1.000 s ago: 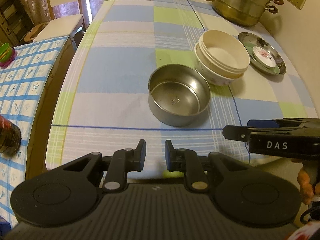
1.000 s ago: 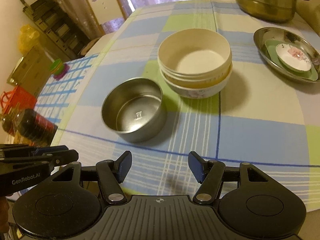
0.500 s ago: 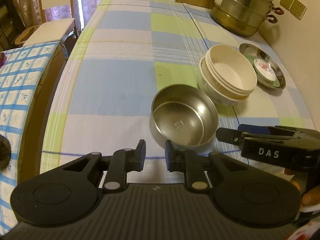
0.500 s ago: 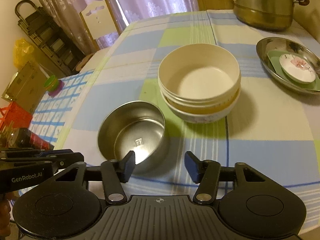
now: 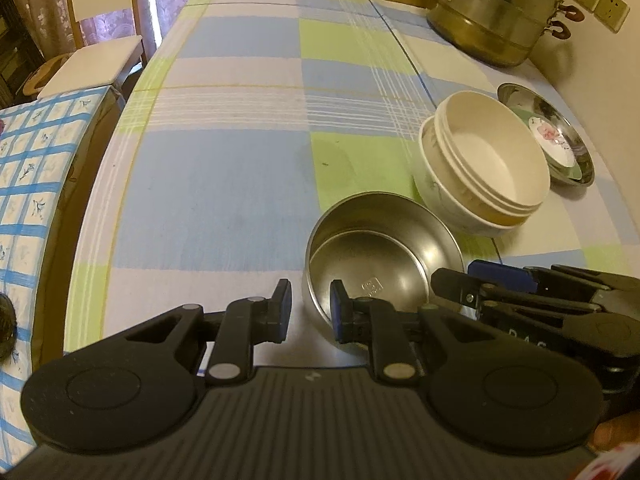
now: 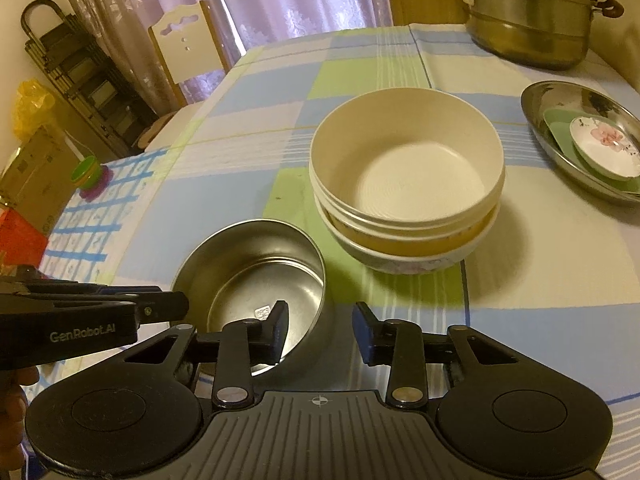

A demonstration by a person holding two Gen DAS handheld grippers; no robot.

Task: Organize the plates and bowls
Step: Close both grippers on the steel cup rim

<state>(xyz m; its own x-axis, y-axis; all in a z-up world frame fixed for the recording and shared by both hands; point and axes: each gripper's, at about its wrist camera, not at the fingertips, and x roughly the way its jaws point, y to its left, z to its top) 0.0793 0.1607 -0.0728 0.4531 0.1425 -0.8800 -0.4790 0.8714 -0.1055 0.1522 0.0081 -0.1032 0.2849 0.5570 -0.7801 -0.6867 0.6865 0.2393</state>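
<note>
Both grippers' fingers parted astride steel bowl rim; green toy only rightward.

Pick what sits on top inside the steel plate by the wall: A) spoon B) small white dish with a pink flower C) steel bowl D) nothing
B: in the right wrist view the steel plate holds a green dish, and a small white flowered dish lies on top of that.
</note>
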